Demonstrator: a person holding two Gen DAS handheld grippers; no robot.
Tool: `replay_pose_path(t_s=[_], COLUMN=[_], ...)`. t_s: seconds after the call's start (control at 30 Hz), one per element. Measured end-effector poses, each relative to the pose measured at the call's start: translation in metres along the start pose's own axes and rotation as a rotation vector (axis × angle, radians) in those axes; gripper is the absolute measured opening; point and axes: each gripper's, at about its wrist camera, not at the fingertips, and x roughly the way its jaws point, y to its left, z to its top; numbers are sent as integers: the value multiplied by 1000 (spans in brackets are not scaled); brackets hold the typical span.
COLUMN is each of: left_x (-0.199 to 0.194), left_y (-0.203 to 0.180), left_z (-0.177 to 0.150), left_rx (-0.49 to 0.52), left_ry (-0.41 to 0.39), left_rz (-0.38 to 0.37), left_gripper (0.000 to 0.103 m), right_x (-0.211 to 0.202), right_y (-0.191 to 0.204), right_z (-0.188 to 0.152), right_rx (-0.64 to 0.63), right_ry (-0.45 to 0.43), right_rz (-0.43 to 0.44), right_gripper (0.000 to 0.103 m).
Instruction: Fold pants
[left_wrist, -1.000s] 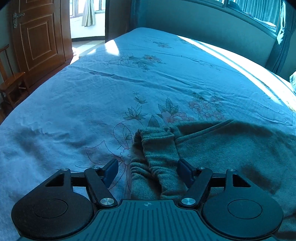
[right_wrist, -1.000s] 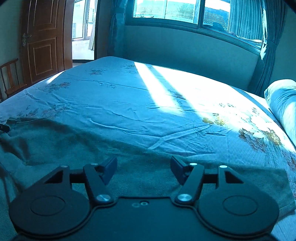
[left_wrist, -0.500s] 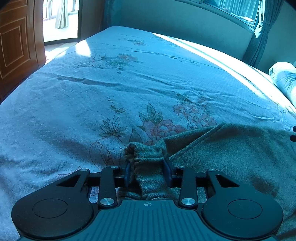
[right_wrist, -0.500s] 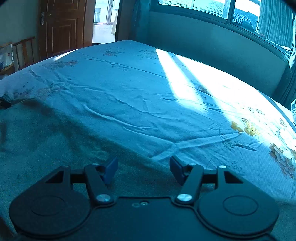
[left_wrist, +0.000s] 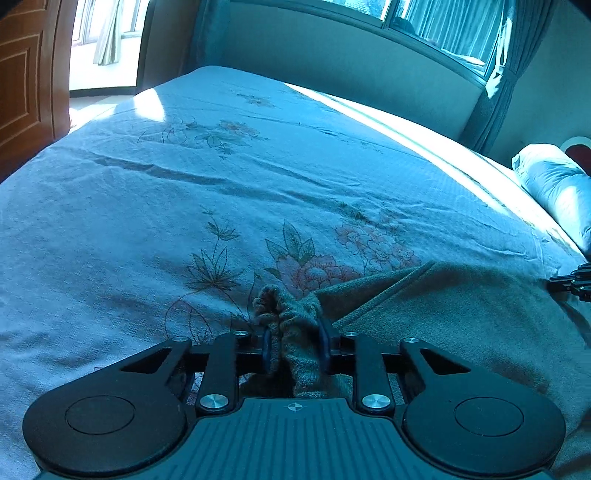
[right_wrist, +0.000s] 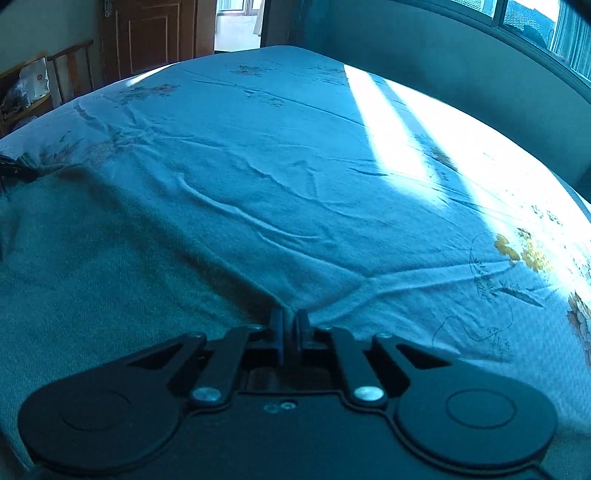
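Left wrist view: the left gripper (left_wrist: 294, 345) has just closed on the bunched cuff of the pants (left_wrist: 443, 314), which lie along the bed's (left_wrist: 221, 184) near edge. The right gripper (right_wrist: 290, 325) has just pinched the pants' far edge, so lifting to fold looks next.

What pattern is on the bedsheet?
Pale blue bedsheet with outlined flowers and leaves, some pinkish; clearest in the left wrist view.

Floral bedsheet (left_wrist: 258, 177), pillow (left_wrist: 554, 184), wooden door (right_wrist: 147, 33), perhaps a chair (right_wrist: 74, 66).
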Motion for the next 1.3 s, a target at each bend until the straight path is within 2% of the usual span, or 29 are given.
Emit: replay_pose_path(t_s=[0.07, 0.23, 0.33, 0.43, 0.5, 0.53, 0.6, 0.63, 0.67, 0.73, 0.77, 0.87, 0.97, 1.0, 1.13, 1.27, 1.3], left_x=[-17, -87, -132, -174, -196, -206, -224, -230, -238, -252, -258, -272, -263, -257, -222, -194, -189], left_y=[-3, -4, -5, -10, -11, -10, -3, 0, 4, 6, 7, -3, -21, -27, -38, -33, -31], left_z=[2, 3, -16, -49, -74, -88, -117, -130, -143, -164, -170, -179, -179, -180, -177, -183, -186], left_rx=[30, 66, 78, 109, 110, 92, 23, -16, -47, -121, -168, -296, -391, -412, -524, -626, -654], left_ry=[-43, -244, -328, -368, -349, -342, -303, -287, -270, -232, -231, -253, -239, -221, -159, -102, -107], left_rz=[-7, -138, -199, -208, -177, -160, -100, -54, -25, 44, 51, 33, -25, -36, -61, -73, -100], left_gripper=[18, 17, 17, 17, 18, 22, 44, 60, 64, 64, 64, 64, 64, 64, 64, 64, 64], right_x=[-24, -111, -163, -202, -216, -219, -226, -231, -235, -242, -246, -250, -248, -250, -241, -239, -237], right_y=[2, 25, 49, 82, 109, 120, 132, 133, 133, 130, 128, 121, 109, 108, 98, 102, 103], right_z=[-2, -15, -41, -81, -116, -133, -168, -180, -191, -207, -212, -215, -208, -215, -214, -219, -219], right_rx=[8, -43, -88, -144, -213, -229, -152, -91, -27, 84, 140, 277, 413, 464, 561, 563, 565], right_ry=[-48, -143, -188, -200, -204, -198, -187, -203, -213, -228, -244, -275, -281, -289, -284, -286, -280], right_rz=[4, -22, -44, -55, -76, -99, -108, -99, -95, -114, -122, -147, -163, -161, -164, -167, -165], right_gripper=[0, 0, 0, 0, 0, 5, 20, 26, 28, 28, 28, 28, 28, 28, 29, 29, 29])
